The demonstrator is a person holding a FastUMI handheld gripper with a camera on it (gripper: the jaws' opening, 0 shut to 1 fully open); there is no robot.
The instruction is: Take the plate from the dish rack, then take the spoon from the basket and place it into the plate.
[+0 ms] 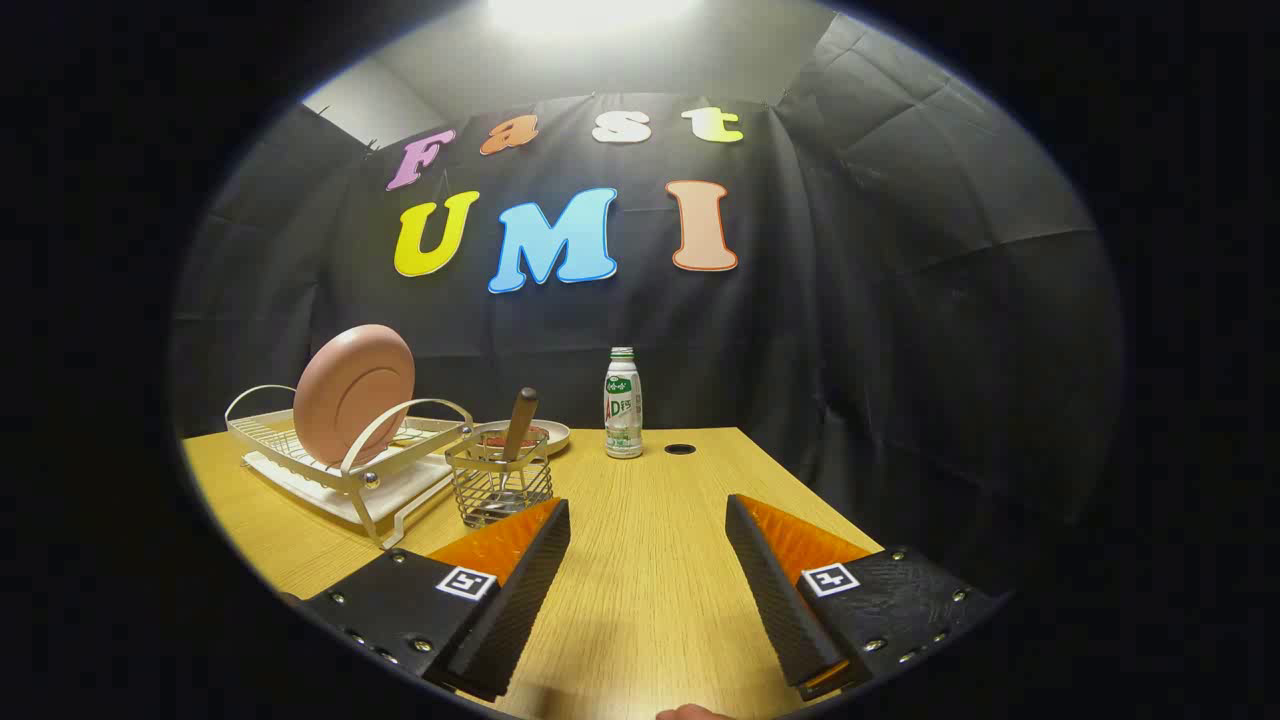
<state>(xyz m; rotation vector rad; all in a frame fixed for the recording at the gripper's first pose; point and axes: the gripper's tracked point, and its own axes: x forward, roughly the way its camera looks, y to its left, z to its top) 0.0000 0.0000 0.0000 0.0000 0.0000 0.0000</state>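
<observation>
Gripper view is showing the gripper (648, 515) hovering spread wide over the table (650, 560), pinching nothing; ahead to its left, the plate (354, 393) is standing in the dish rack (340, 455), the spoon (520, 423) sitting in the basket (498, 485).

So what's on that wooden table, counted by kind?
Pink round plate standing in white wire dish rack: 1
Rack: 1
Wire basket holding wooden-handled spoon: 1
Spoon: 1
Flat dish behind: 1
Small bottle: 1
Total: 6
Open gripper holds nothing.
</observation>
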